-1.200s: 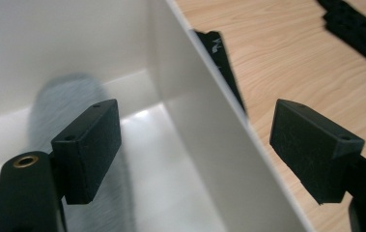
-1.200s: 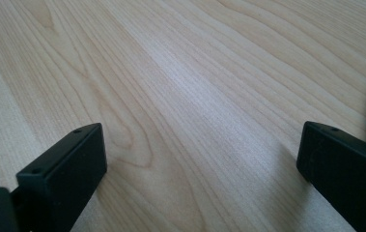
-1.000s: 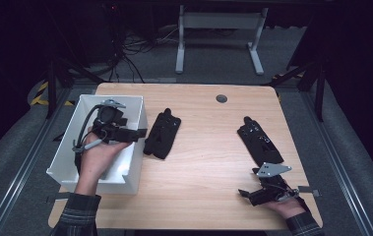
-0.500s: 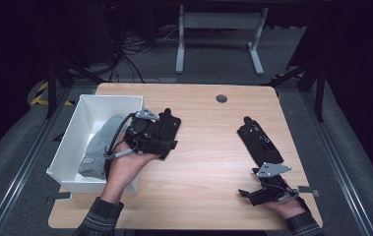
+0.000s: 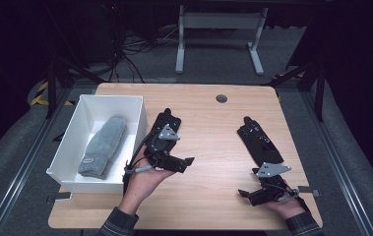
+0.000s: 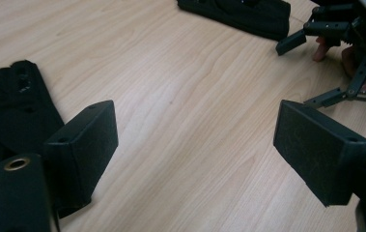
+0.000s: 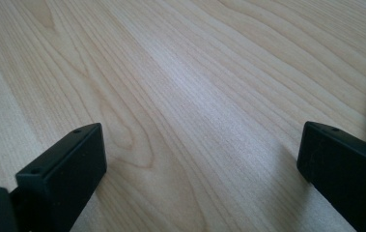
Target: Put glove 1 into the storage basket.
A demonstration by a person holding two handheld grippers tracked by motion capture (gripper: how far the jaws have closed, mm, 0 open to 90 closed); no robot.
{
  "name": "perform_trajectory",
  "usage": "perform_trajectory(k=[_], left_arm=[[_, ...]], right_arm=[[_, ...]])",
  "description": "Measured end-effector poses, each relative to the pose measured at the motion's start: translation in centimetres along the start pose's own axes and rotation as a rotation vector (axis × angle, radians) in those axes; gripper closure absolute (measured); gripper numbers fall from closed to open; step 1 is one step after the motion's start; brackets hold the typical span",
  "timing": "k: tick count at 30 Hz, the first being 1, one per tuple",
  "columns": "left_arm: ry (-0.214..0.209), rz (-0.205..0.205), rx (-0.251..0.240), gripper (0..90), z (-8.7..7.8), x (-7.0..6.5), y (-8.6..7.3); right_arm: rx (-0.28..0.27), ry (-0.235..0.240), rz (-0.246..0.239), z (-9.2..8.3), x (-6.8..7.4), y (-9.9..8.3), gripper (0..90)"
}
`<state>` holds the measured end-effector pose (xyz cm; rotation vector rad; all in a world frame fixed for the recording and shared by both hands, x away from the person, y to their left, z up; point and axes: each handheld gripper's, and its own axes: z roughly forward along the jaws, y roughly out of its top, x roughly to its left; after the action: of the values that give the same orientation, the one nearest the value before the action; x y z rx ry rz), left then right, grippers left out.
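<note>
We find the left gripper (image 5: 186, 162) low over the wooden table (image 5: 213, 147), just right of the white bin (image 5: 137, 105). Its jaws stand wide apart with nothing between them. In the left gripper view, bare wood fills the gap between the two pads (image 6: 86, 140). The nearer black sock (image 5: 167, 123) lies flat on the table beside the bin; in the high view the gripper body covers its near end. In the left gripper view that sock (image 6: 11, 106) sits just outside the left-hand pad, beside it rather than between the jaws. Whether the pad touches the fabric we cannot tell.

A grey sock (image 5: 104, 146) lies lengthwise inside the bin, well apart from both grippers.

The right gripper (image 5: 245, 194) sits near the table's front right edge, held low. Its jaws are also spread wide and grip nothing. The right gripper view shows plain wood between the pads (image 7: 64, 169). A second black sock (image 5: 258, 142) lies on the table just beyond this gripper, behind its body and outside the jaws.
</note>
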<state>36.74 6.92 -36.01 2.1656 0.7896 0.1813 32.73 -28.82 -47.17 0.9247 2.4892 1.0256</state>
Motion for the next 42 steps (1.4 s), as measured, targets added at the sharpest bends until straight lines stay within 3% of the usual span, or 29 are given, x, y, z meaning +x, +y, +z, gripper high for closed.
perform_trajectory(k=[8, 13, 17, 21, 23, 26, 29, 31, 33, 36, 40, 42], left_arm=[[-0.020, 0.000, 0.034, 16.5, 2.3, -0.2, -2.1], [-0.008, 0.017, 0.068, 16.1, 4.0, -0.5, -4.0], [-0.029, 0.018, 0.093, 15.8, 5.2, -0.5, -5.7], [-0.005, 0.047, 0.114, 15.8, 5.8, -0.7, -6.7], [-0.026, 0.050, 0.110, 14.4, 6.0, -0.7, -7.1], [-0.028, 0.047, 0.124, 13.2, 6.3, -0.7, -7.7], [-0.040, 0.049, 0.124, 8.5, 6.3, -0.4, -8.1], [-0.042, 0.057, 0.117, 4.0, 6.3, -0.3, -8.3], [-0.022, 0.066, 0.130, 1.4, 6.2, -0.2, -8.5], [-0.013, 0.070, 0.163, 0.0, 6.5, -0.2, -8.9], [0.035, 0.110, 0.161, 0.0, 6.4, -0.2, -9.4], [0.035, 0.118, 0.140, 0.0, 6.3, 0.0, -9.8]], right_arm=[[0.001, 0.002, -0.003, 0.1, 0.0, 0.0, 2.6], [0.002, 0.000, -0.004, 0.1, 0.0, 0.0, 2.5], [0.010, -0.001, -0.006, 0.1, 0.1, 0.1, 2.4], [0.029, 0.001, -0.005, 0.0, 0.1, 0.4, 5.9], [0.042, 0.018, -0.024, -0.4, 0.2, 0.7, 17.1], [0.047, 0.008, -0.026, -0.6, 0.2, 0.8, 18.3], [0.041, -0.006, -0.022, -1.0, 0.0, 1.2, 25.1], [0.037, 0.002, -0.002, -1.5, -0.5, 1.5, 40.4], [0.020, 0.013, 0.023, -1.8, -1.1, 2.0, 48.7], [0.000, -0.016, 0.043, -2.3, -2.0, 2.8, 62.3], [-0.049, -0.093, 0.047, -3.0, -3.3, 3.9, 87.8], [-0.068, -0.121, 0.072, -3.3, -4.3, 4.2, 90.0]])
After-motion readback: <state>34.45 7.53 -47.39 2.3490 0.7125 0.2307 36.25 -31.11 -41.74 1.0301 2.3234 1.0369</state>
